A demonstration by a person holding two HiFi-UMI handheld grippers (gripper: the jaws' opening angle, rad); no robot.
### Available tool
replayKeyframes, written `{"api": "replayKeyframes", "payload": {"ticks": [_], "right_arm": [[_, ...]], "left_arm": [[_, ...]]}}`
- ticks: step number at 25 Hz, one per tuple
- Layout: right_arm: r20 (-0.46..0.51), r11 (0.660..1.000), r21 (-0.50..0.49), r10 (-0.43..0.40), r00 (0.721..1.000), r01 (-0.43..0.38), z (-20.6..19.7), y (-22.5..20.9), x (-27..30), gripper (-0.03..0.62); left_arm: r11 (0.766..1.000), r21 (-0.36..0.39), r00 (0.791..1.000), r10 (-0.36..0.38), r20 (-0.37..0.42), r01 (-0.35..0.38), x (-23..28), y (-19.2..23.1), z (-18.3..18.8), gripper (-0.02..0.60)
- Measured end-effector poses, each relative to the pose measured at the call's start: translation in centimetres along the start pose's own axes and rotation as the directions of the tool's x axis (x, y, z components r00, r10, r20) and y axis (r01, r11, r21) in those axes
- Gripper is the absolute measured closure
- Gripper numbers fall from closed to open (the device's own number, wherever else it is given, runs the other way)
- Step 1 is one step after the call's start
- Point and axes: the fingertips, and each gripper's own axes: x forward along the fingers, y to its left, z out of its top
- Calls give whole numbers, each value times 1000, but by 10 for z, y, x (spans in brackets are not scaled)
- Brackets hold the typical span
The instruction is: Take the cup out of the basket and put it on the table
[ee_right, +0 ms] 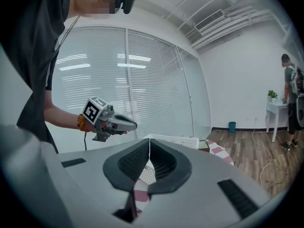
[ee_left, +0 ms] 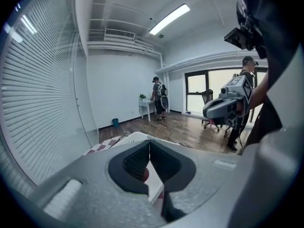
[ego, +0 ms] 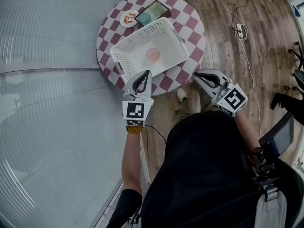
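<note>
1. Print: each gripper's cube carries black-and-white square markers. A small round plate [ego: 128, 18] with a red-and-white picture sits at the far edge of the bench, and a dark tray with a green face [ego: 151, 12] lies just beside it. Its details are too small to read.
2. Bench [ego: 192, 27]: round, covered with a dark red and white check cloth.
3. Basket [ego: 124, 49]: white, perforated, rectangular, sitting on the bench and filling most of its middle.
4. Cup [ego: 152, 54]: pale pink, standing inside the basket near the centre of its floor.
5. Left gripper [ego: 148, 73]: jaws pressed together with nothing between them, tips by the basket's near rim.
6. Right gripper [ego: 195, 75]: jaws also pressed together and empty, tips near the bench's near-right edge, apart from the basket.
7. Room: wood plank floor [ego: 228, 65], a white cable running to a power strip [ego: 240, 30], and a glass wall with horizontal blinds [ego: 42, 27] on the left. The gripper views show white walls and ceiling strip lights.
</note>
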Motion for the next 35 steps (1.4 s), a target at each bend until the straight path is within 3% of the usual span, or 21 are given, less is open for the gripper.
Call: {"api": "replayKeyframes", "payload": {"ticks": [3, 6, 13, 17, 23, 27, 35], "right_arm": [[1, 1000, 20, 3, 1000, -3, 8, -27, 8, 583], [15, 999, 37, -16, 1000, 15, 13, -47, 10, 583], [25, 984, 78, -161, 987, 159, -2, -75, -19, 583], [21, 966, 102, -240, 970, 237, -9, -99, -39, 583], [27, 944, 124, -312, 950, 306, -19, -119, -57, 583], [24, 926, 145, -356, 934, 349, -22, -126, -67, 583], [27, 907, 155, -401, 916, 393, -22, -137, -76, 583]], "left_arm": [[999, 19, 991, -43, -127, 46, 33, 13, -9, 575], [992, 36, 957, -106, -272, 120, 60, 22, -29, 574], [960, 172, 894, -130, -429, 222, 90, 35, -84, 574], [929, 202, 834, -164, -527, 311, 110, 31, -112, 535], [907, 204, 773, -177, -609, 368, 130, 33, -146, 500], [880, 186, 719, -217, -660, 437, 140, 25, -163, 494], [849, 177, 611, -199, -766, 498, 155, 24, -201, 463]]}}
